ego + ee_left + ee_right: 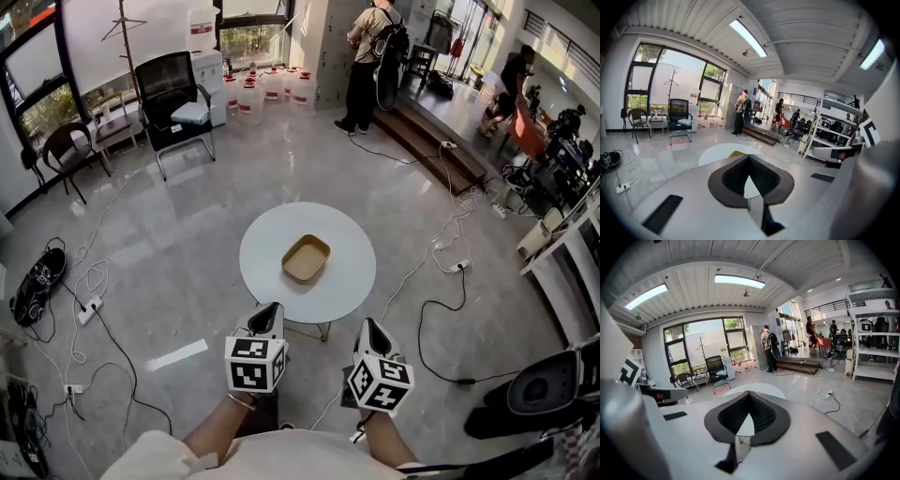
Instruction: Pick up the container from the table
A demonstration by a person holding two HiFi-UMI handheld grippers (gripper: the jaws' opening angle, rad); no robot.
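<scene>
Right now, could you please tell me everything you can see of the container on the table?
The container is a shallow, open tray with rounded corners, tan to yellowish, its material hard to tell. It looks empty. It sits flat and upright near the middle of the round white table, slightly askew. Only the tabletop touches it; the left gripper and right gripper are apart from it, toward the table's near side.

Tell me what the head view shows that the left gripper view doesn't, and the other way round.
Only the head view: the tan container's empty inside and the person's forearms. Only the left gripper view: the ceiling light strip, metal shelving, and the left hand-held gripper's pads closed together. Both: the round white table, black office chair and standing person.
</scene>
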